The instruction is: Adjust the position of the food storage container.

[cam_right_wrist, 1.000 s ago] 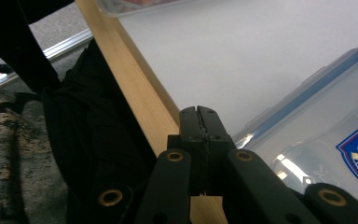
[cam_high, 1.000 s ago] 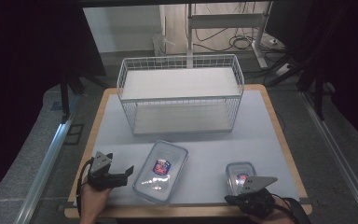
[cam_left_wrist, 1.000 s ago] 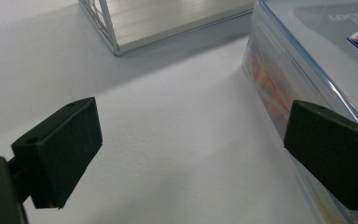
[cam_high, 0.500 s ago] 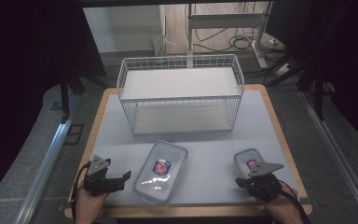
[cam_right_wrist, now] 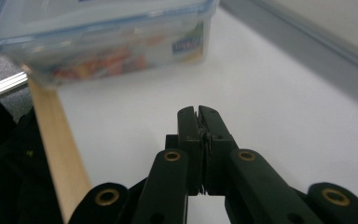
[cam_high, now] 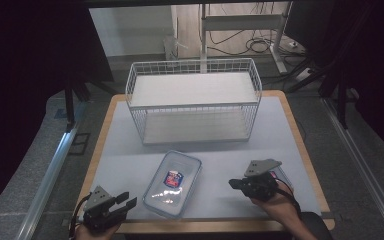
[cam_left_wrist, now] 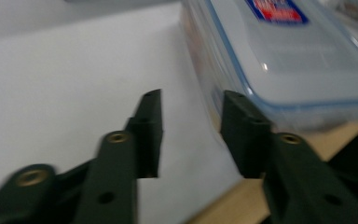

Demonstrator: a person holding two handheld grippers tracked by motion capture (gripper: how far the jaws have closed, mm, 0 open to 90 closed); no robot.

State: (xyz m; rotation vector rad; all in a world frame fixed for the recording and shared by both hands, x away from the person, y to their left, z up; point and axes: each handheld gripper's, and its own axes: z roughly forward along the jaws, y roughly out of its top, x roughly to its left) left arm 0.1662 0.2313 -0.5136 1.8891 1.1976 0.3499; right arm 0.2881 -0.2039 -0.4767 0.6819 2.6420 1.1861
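Two grippers hover low over the near edge of the desk (cam_high: 130,165), one on each side of a clear lidded container (cam_high: 173,183) that lies flat on the white desk surface near that edge, in front of a white wire basket (cam_high: 194,100). At the near left corner, the left gripper (cam_high: 126,200) points toward the container; its jaws have just been closing and stand partly apart with nothing between them, the container's corner (cam_left_wrist: 279,60) just beyond one jaw. To the container's right, the right gripper (cam_high: 236,183) has its jaws pressed together on nothing, pointing toward the container (cam_right_wrist: 98,37), whose colourful contents show through the side wall.
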